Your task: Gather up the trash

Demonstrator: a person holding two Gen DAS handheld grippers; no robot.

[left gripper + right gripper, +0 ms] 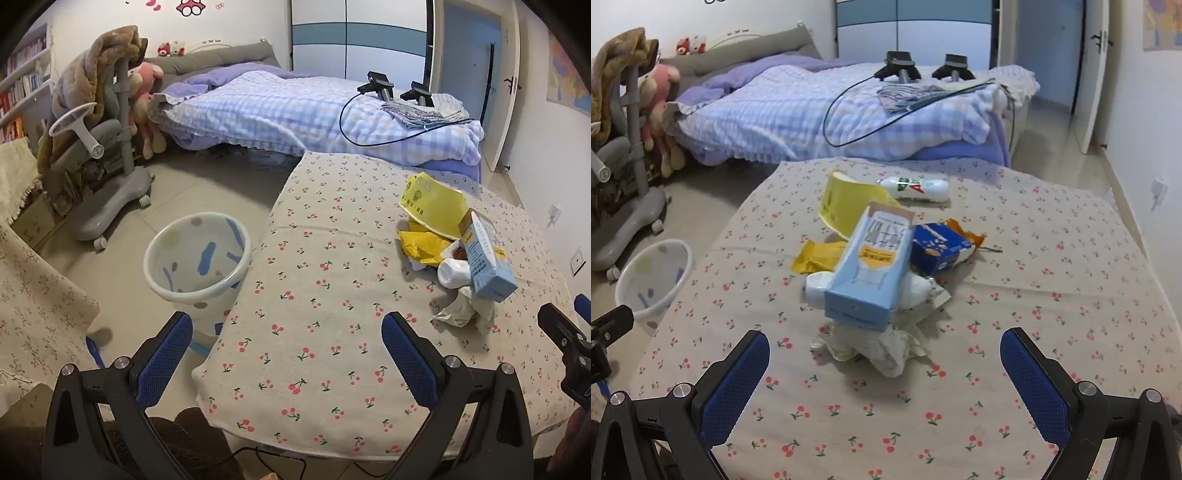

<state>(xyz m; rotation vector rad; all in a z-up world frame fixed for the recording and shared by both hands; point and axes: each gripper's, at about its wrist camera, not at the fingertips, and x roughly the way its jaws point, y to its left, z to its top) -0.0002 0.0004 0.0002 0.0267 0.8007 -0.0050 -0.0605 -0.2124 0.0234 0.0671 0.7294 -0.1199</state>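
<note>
Both tools are spread wide and hold nothing. The right tool [884,365] hangs over the near part of the table [1052,314], which is covered with a cherry-print cloth. The trash pile lies straight ahead of it, at 12 o'clock, near the fingertips but not between them. The nearest piece is a crumpled white paper [871,349], just beyond the gap of the fingers. On top of it leans a light blue carton [871,269], tilted, with a white bottle [820,286] under its left side. Behind these, at about 1 o'clock, lies a dark blue box [940,245], and at 11 o'clock a yellow wrapper [816,254] and a yellow paper bowl [846,201]. Farther away, well apart from the pile, a second white bottle [916,188] lies on its side.

The left tool [287,343] points at the left edge of the table. From this tool the pile is at 2 o'clock, well apart. A white bin [195,258] with coloured spots stands on the floor just beside the table, at 11 o'clock from the left tool; it looks empty. A bed [295,110] stands behind the table.
</note>
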